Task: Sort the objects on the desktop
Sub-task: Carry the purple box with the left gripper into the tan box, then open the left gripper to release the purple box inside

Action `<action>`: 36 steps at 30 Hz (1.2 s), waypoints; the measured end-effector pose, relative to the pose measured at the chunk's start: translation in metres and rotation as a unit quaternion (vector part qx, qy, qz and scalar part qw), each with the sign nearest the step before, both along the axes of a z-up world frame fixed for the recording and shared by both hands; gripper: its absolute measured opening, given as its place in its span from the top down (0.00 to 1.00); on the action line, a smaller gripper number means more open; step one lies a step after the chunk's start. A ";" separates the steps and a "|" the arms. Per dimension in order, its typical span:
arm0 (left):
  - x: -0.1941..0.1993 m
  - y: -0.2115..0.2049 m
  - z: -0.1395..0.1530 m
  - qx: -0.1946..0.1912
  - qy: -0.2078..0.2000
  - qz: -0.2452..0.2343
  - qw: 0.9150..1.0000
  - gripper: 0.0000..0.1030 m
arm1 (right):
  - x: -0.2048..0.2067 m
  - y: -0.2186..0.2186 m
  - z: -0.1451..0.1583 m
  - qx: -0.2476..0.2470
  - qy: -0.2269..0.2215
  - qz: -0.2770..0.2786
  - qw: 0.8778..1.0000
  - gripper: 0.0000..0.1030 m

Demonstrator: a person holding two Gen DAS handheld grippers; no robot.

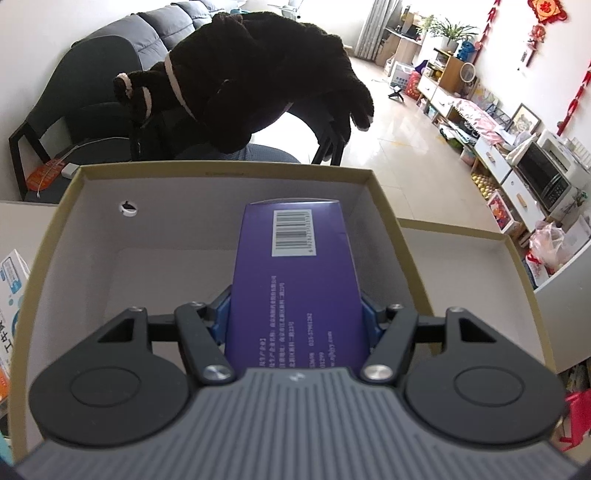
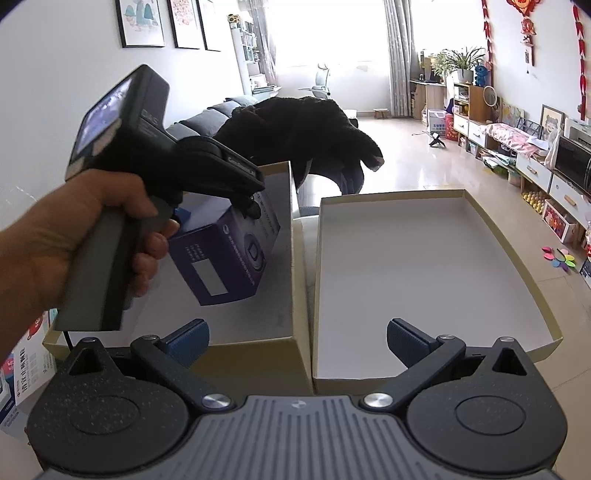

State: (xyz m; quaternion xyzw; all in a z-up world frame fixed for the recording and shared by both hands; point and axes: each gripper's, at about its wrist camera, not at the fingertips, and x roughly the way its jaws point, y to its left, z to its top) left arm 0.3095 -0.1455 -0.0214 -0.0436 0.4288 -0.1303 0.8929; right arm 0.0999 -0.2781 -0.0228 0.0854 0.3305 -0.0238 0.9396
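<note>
the left gripper [image 1: 295,314] pinches a purple box [image 1: 295,280] between its blue pads, holding it inside the deep cardboard box [image 1: 48,258] straight ahead of it. the right gripper [image 2: 297,341] hangs with its jaws spread and bare, the shallow lid [image 2: 498,236] just ahead and the deep cardboard box to its left.

Two open cardboard boxes sit side by side: a deeper one [image 2: 236,280] on the left, a shallower tray [image 2: 424,266] on the right; one purple carton [image 1: 295,280] is in sight; two tongs appear, left tongs [image 1: 295,317] and right tongs [image 2: 297,339]; one hand [image 2: 55,236] shows; three framed pictures [image 2: 142,22] hang on the far wall.
</note>
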 end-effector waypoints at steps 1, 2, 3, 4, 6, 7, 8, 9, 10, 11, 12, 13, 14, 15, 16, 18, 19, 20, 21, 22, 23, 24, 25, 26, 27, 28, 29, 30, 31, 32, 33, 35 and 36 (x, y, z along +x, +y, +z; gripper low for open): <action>0.001 -0.001 -0.001 0.000 0.000 0.000 1.000 0.38 | 0.000 0.000 0.000 0.000 0.000 -0.001 1.000 0.00; 0.001 -0.002 -0.002 0.000 0.001 0.001 1.000 0.38 | 0.000 -0.001 0.000 0.000 0.000 -0.001 1.000 0.00; 0.002 -0.004 -0.004 0.000 0.002 0.001 1.000 0.38 | 0.000 -0.001 0.000 0.001 0.000 -0.002 1.000 0.00; 0.002 -0.005 -0.004 0.000 0.003 0.002 1.000 0.38 | -0.001 -0.001 0.000 0.001 0.000 -0.002 1.000 0.00; 0.005 -0.009 -0.007 0.000 0.004 0.002 1.000 0.38 | -0.002 -0.002 0.001 0.001 0.000 -0.004 1.000 0.00; 0.006 -0.010 -0.008 0.001 0.006 0.002 1.000 0.38 | -0.003 -0.002 0.002 0.001 0.000 -0.005 1.000 0.00; 0.006 -0.011 -0.010 0.001 0.007 0.003 1.000 0.38 | -0.003 -0.002 0.002 0.001 -0.001 -0.006 1.000 0.00; 0.007 -0.012 -0.011 0.000 0.008 0.004 1.000 0.38 | -0.004 -0.002 0.003 0.001 -0.001 -0.007 1.000 0.00; 0.008 -0.012 -0.013 0.000 0.010 0.004 1.000 0.38 | -0.005 -0.002 0.003 0.001 -0.001 -0.007 1.000 0.00; 0.009 -0.012 -0.014 0.000 0.011 0.004 1.000 0.38 | -0.006 -0.002 0.004 0.001 -0.002 -0.008 1.000 0.00; 0.008 -0.013 -0.015 0.002 0.009 0.003 1.000 0.38 | -0.007 -0.002 0.004 0.001 -0.002 -0.008 1.000 0.00; 0.008 -0.014 -0.014 0.004 0.007 0.002 1.000 0.38 | -0.008 -0.003 0.005 0.000 -0.003 -0.009 1.000 0.00; 0.008 -0.015 -0.014 0.005 0.007 0.001 1.000 0.38 | -0.009 -0.003 0.005 0.000 -0.003 -0.009 1.000 0.00; 0.008 -0.015 -0.014 0.006 0.007 0.000 1.000 0.38 | -0.010 -0.002 0.007 0.000 -0.004 -0.010 1.000 0.00; 0.009 -0.015 -0.014 0.007 0.007 -0.002 1.000 0.38 | -0.012 -0.001 0.008 0.000 -0.004 -0.010 1.000 0.00; 0.009 -0.015 -0.013 0.010 0.009 -0.006 1.000 0.37 | -0.011 0.000 0.010 -0.001 -0.004 -0.011 1.000 0.00; 0.010 -0.014 -0.013 0.010 0.010 -0.008 1.000 0.37 | -0.011 0.000 0.011 -0.001 -0.005 -0.011 1.000 0.00; 0.010 -0.013 -0.013 0.006 0.012 -0.011 1.000 0.35 | -0.011 0.000 0.011 -0.001 -0.005 -0.011 1.000 0.00; 0.010 -0.011 -0.012 -0.001 0.014 -0.019 1.000 0.33 | -0.012 0.001 0.012 -0.001 -0.006 -0.011 1.000 0.00; 0.010 -0.010 -0.011 -0.006 0.017 -0.027 0.999 0.32 | -0.012 0.001 0.013 -0.002 -0.006 -0.011 1.000 0.00; 0.009 -0.011 -0.010 -0.004 0.017 -0.034 0.999 0.31 | -0.012 0.000 0.013 -0.002 -0.007 -0.011 1.000 0.00; 0.007 -0.011 -0.008 0.002 0.016 -0.042 0.999 0.31 | -0.013 0.000 0.013 -0.002 -0.008 -0.011 1.000 0.00; 0.006 -0.011 -0.006 0.007 0.014 -0.051 0.999 0.31 | -0.013 -0.001 0.014 -0.002 -0.008 -0.012 1.000 0.00; 0.003 -0.010 -0.004 0.010 0.012 -0.062 0.998 0.31 | -0.014 -0.001 0.014 -0.002 -0.009 -0.012 1.000 0.00; 0.002 -0.009 -0.002 0.011 0.010 -0.072 0.997 0.31 | -0.014 -0.001 0.014 -0.002 -0.009 -0.012 1.000 0.00; 0.000 -0.007 0.000 0.012 0.009 -0.083 0.996 0.31 | -0.015 -0.001 0.015 -0.002 -0.010 -0.012 1.000 0.00; -0.002 -0.005 0.003 0.013 0.007 -0.095 0.995 0.31 | -0.015 -0.001 0.015 -0.003 -0.011 -0.012 1.000 0.00; -0.005 -0.004 0.005 0.013 0.006 -0.107 0.994 0.31 | -0.016 -0.001 0.016 -0.003 -0.011 -0.011 1.000 0.00; -0.007 -0.002 0.006 0.015 0.006 -0.120 0.993 0.31 | -0.017 -0.001 0.016 -0.004 -0.012 -0.011 1.000 0.00; -0.010 -0.001 0.007 0.018 0.006 -0.134 0.991 0.31 | -0.017 0.000 0.017 -0.004 -0.013 -0.011 1.000 0.00; -0.013 0.001 0.008 0.022 0.006 -0.149 0.989 0.31 | -0.018 0.000 0.017 -0.004 -0.014 -0.010 1.000 0.00; -0.018 0.005 0.009 0.031 0.003 -0.173 0.985 0.31 | -0.018 0.002 0.019 -0.003 -0.015 -0.009 1.000 0.00; -0.021 0.007 0.009 0.034 0.001 -0.185 0.982 0.31 | -0.020 0.003 0.019 -0.004 -0.016 -0.007 1.000 0.00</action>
